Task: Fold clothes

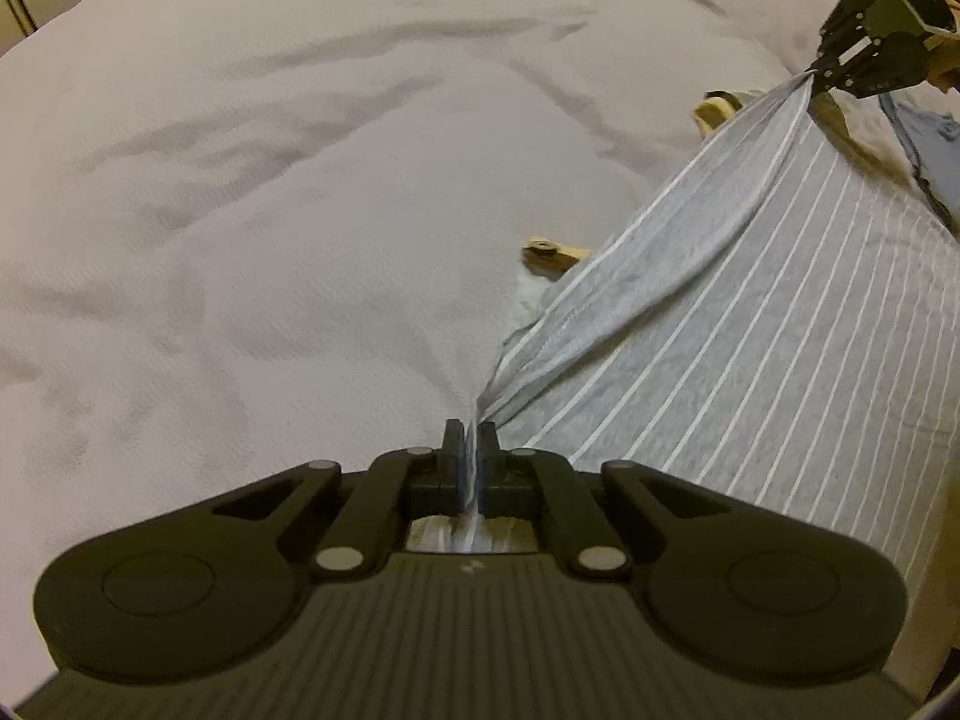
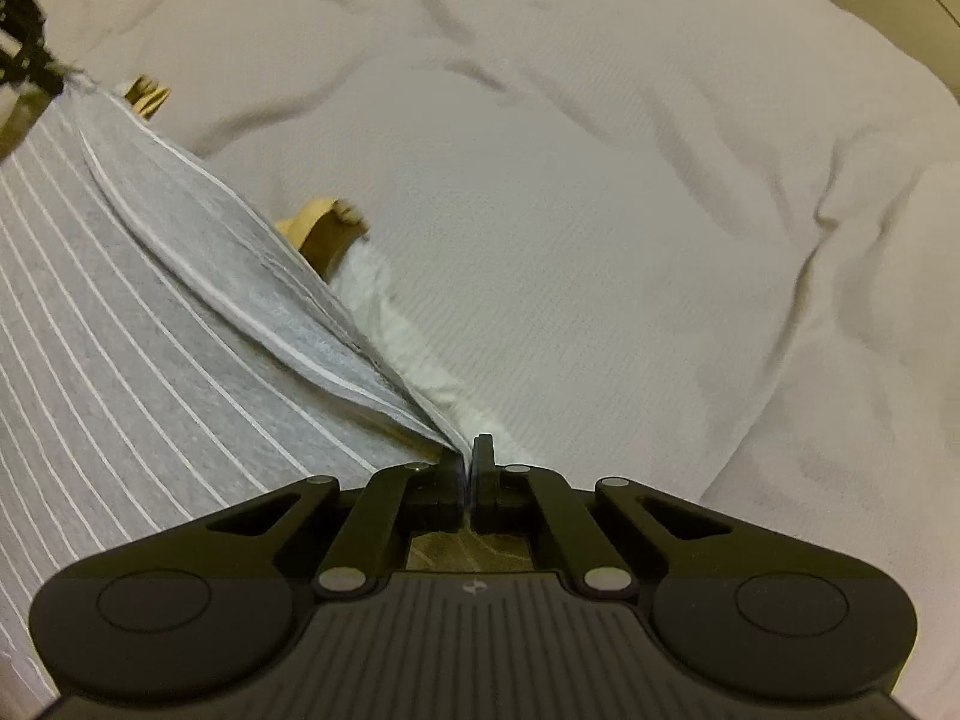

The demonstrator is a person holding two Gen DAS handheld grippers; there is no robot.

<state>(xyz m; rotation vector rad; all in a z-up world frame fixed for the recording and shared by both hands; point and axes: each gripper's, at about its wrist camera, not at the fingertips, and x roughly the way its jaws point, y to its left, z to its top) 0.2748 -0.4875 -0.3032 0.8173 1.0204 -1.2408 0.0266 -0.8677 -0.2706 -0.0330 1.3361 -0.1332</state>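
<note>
A grey garment with thin white stripes hangs stretched between my two grippers above a white bedcover. My left gripper is shut on one corner of it, with cloth bunched between the pads. In the left wrist view, the right gripper pinches the other corner at the top right. In the right wrist view, my right gripper is shut on the garment's edge, and the left gripper holds the far corner at the top left. The top edge runs taut between them and folds over.
Two tan objects peek out from behind the garment; I cannot tell what they are. Something white and fluffy lies beside one. Blue denim cloth shows at the right edge. The bedcover is wrinkled.
</note>
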